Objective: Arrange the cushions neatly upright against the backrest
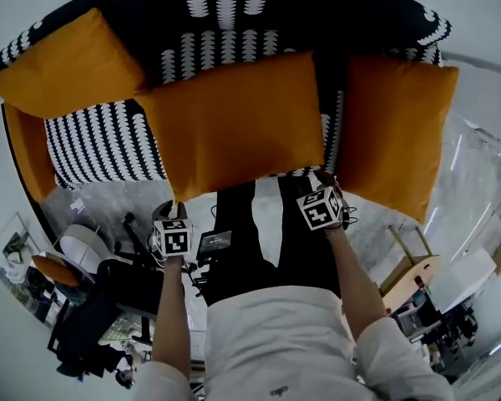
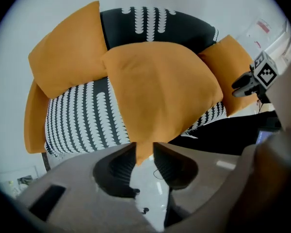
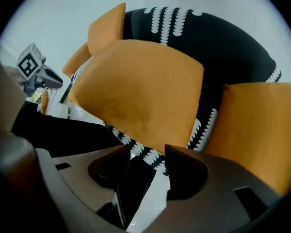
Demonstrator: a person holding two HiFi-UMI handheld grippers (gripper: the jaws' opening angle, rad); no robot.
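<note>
Three orange cushions lean on the black, white-patterned sofa [image 1: 108, 140]. The middle cushion [image 1: 234, 119] tilts, with its lower left corner hanging off the seat front. That corner [image 2: 143, 152] lies between the narrowly parted jaws of my left gripper [image 2: 144, 147], which do not clamp it. My right gripper [image 3: 148, 152] stands wide open just below the same cushion's lower right edge [image 3: 150, 140], with nothing in it. The left cushion [image 1: 67, 61] and the right cushion [image 1: 397, 132] rest against the backrest. A further orange cushion [image 1: 29, 153] sits at the sofa's far left end.
The person's black trousers [image 1: 259, 232] are close to the seat front between the grippers. A wooden stool [image 1: 413, 261] stands on the marbled floor at the right. A white chair [image 1: 83, 249] and dark clutter sit at the lower left.
</note>
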